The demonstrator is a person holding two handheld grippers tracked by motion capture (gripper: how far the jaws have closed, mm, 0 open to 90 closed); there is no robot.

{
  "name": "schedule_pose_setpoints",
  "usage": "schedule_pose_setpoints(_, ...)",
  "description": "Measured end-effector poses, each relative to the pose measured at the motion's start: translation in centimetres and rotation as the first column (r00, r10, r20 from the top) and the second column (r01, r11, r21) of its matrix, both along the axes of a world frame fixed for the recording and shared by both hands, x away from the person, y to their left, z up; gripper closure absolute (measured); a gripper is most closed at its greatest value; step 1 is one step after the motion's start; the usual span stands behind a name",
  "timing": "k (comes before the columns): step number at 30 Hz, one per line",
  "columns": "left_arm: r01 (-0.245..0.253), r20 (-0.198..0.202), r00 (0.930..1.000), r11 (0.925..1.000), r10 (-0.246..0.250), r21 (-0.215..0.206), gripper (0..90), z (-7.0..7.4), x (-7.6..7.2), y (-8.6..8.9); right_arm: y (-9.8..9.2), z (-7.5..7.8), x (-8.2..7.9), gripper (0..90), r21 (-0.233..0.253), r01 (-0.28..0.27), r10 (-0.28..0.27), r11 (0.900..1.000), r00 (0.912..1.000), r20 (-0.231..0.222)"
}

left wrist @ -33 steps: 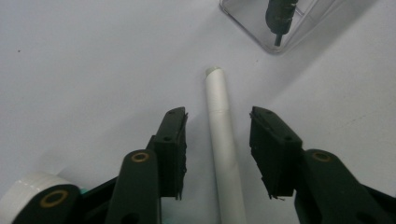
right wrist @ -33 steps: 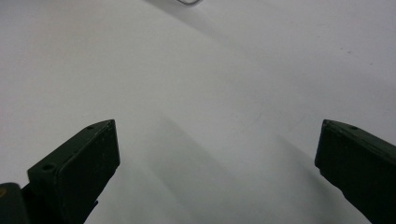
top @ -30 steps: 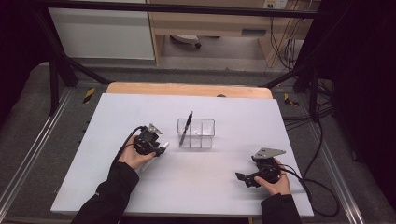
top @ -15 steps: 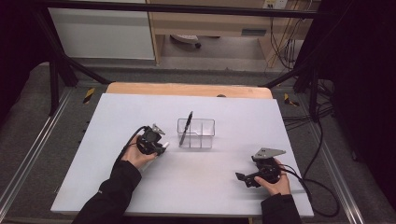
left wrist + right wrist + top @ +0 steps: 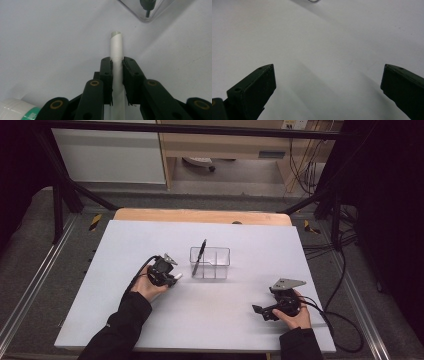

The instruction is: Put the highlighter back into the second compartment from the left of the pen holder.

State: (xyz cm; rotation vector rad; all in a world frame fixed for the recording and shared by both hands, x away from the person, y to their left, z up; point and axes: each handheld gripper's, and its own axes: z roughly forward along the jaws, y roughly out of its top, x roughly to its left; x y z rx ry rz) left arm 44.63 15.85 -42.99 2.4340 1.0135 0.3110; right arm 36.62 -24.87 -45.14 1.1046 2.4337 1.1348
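**Slip risk: white marker pinched near one end, clear organizer close ahead**

The jaws of the left gripper [image 5: 117, 75] are clamped on a white cylindrical marker [image 5: 116, 47], which is pinched between the two black pads and juts forward past them toward 12 o'clock in the left gripper view. A long stretch of the barrel is left unsupported beyond the pads, so a twist or slide in the grip is judged possible if the tip is knocked.

At about 1 o'clock in that view, the corner of a clear plastic organizer [image 5: 160, 12] is seen, with the tip of a black pen [image 5: 148, 6] standing inside it. In the high view the organizer [image 5: 210, 263] is placed near the left gripper [image 5: 167, 272], at its 3 o'clock, and the pen [image 5: 200, 256] is leaned in the left compartment. If the marker is brought in low, the light box could be struck on its wall and shoved or tipped, and the pen spilled.

The right gripper [image 5: 272, 310] is held with its jaws wide apart over bare white table [image 5: 317, 50], at 5 o'clock from the organizer, too far off for steadying.
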Motion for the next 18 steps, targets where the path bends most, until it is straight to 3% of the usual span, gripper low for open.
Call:
schedule_pose_setpoints(10,0.007,0.001,1.0000,0.9997,-0.007,-0.023,77.7,0.3,-0.1,0.2,0.0,0.0,0.0,0.5,-0.003,0.000,0.000,1.000,1.0000,0.002)
schedule_pose_setpoints(18,-0.005,0.026,0.9996,0.9988,0.006,-0.050,77.7,1.2,-0.5,0.6,0.0,0.0,0.0,0.5,-0.002,-0.001,0.001,1.000,1.0000,0.000)
